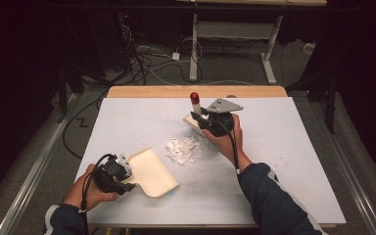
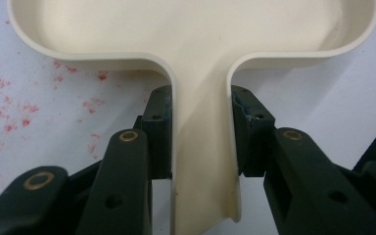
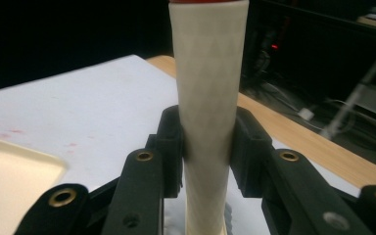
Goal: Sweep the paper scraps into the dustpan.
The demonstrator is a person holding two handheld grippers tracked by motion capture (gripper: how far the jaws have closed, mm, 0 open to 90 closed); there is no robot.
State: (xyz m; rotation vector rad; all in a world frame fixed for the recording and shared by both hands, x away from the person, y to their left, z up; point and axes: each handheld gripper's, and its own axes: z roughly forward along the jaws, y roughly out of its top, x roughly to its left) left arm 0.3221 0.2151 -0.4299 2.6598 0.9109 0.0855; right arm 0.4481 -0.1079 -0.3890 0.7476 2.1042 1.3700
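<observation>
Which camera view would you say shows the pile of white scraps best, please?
The high view: the pile of white scraps lies whole on the table between the dustpan and the brush. The right gripper view catches perhaps a sliver beside the brush handle.

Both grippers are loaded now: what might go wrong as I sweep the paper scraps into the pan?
1. The pile of white paper scraps lies loose on the white table; a fast stroke of the cream brush with the red-capped handle may scatter it past the cream plastic dustpan.
2. The left gripper grips only the dustpan's narrow handle, so the pan may pivot if pushed.
</observation>
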